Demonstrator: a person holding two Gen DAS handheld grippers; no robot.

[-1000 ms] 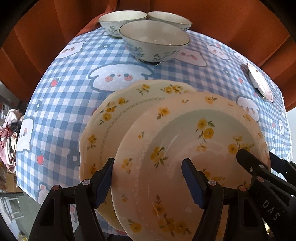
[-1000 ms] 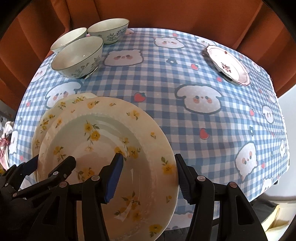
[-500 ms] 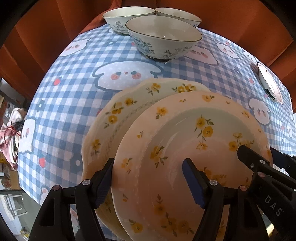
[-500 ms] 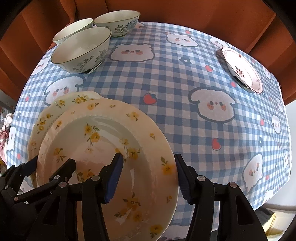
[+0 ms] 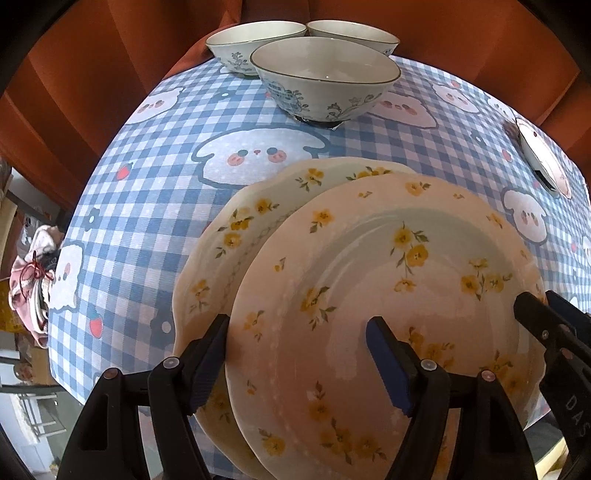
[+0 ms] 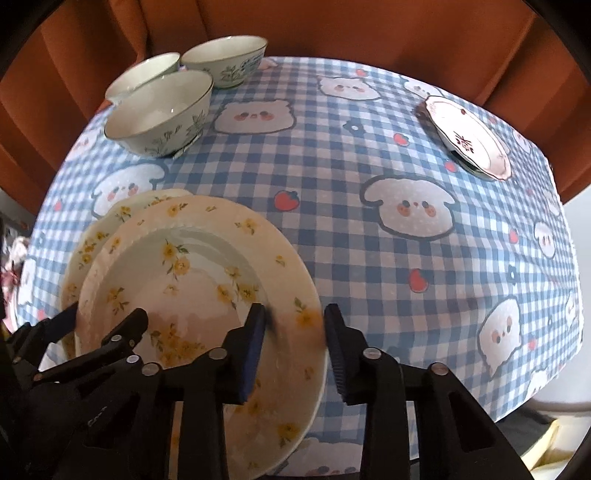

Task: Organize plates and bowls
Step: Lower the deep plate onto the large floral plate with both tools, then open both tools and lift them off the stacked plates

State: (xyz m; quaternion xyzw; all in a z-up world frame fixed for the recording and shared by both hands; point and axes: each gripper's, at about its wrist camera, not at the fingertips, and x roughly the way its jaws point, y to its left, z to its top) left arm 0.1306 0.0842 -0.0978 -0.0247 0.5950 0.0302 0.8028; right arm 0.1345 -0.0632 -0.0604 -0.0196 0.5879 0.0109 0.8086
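A cream plate with yellow flowers (image 5: pixel 388 295) lies on top of a second matching plate (image 5: pixel 251 229) at the near left of the table. My left gripper (image 5: pixel 299 332) is open, its jaws astride the top plate's left rim. My right gripper (image 6: pixel 295 325) is open, its jaws astride the same plate's (image 6: pixel 192 280) right rim. The lower plate (image 6: pixel 88 240) peeks out at the left. Three blue-patterned bowls (image 5: pixel 325 77) stand at the far left, also in the right wrist view (image 6: pixel 162 114). A small pink-rimmed plate (image 6: pixel 469 136) sits at the far right.
The table wears a blue checked cloth with cartoon animals (image 6: pixel 369 229). An orange curtain (image 6: pixel 332 26) hangs behind it. The table's near edge lies just under the grippers. Clutter (image 5: pixel 29 288) shows beyond the left edge.
Both grippers have moved forward over the table, so the bowls look nearer. The right gripper's jaws have narrowed somewhat around the plate's rim. The plates stay stacked.
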